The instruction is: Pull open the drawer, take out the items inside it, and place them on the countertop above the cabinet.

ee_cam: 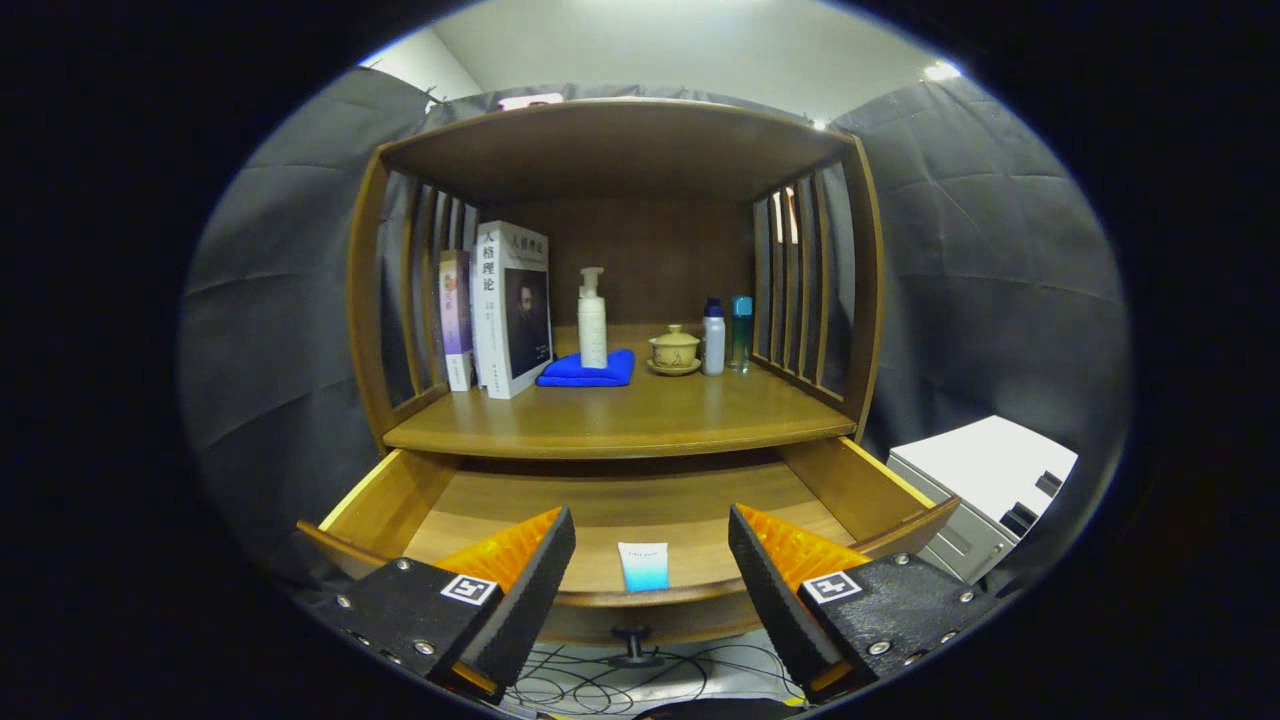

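The wooden drawer (860, 485) of the cabinet stands pulled open under the countertop (640, 420). Inside it, near the front wall, lies a small white and light-blue tube (643, 566). My gripper (650, 570) is open, above the drawer's front edge, and the tube shows between the two fingers and below them. Nothing is held. The drawer's dark knob (632, 642) sticks out from the front panel, under the fingers.
On the countertop stand two books (510, 310) at the left, a white pump bottle (592, 320) on a folded blue cloth (588, 370), a lidded tea cup (675, 350) and two small bottles (725, 335). A white box (985, 490) sits right of the cabinet. Cables (600, 680) lie on the floor.
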Action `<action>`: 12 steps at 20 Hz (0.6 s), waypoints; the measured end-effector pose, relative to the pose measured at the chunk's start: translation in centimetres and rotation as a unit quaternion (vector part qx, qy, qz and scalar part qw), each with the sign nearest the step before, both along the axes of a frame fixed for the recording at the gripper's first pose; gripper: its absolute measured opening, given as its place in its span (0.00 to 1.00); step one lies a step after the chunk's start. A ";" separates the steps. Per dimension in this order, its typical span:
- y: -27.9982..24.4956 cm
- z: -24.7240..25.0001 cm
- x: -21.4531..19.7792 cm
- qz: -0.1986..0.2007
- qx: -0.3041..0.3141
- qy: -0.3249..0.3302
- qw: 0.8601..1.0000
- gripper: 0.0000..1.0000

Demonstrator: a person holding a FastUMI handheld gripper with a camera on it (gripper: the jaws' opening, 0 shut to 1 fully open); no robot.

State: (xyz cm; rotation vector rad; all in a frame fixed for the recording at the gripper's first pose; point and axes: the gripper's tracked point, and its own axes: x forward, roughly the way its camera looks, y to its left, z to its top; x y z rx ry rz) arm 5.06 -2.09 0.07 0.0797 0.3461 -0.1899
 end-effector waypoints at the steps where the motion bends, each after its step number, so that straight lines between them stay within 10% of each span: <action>1: -0.3 -0.4 0.5 -0.005 0.001 0.011 1.000 0.95; 12: -0.1 -7.7 5.6 -0.001 0.031 0.179 0.983 0.95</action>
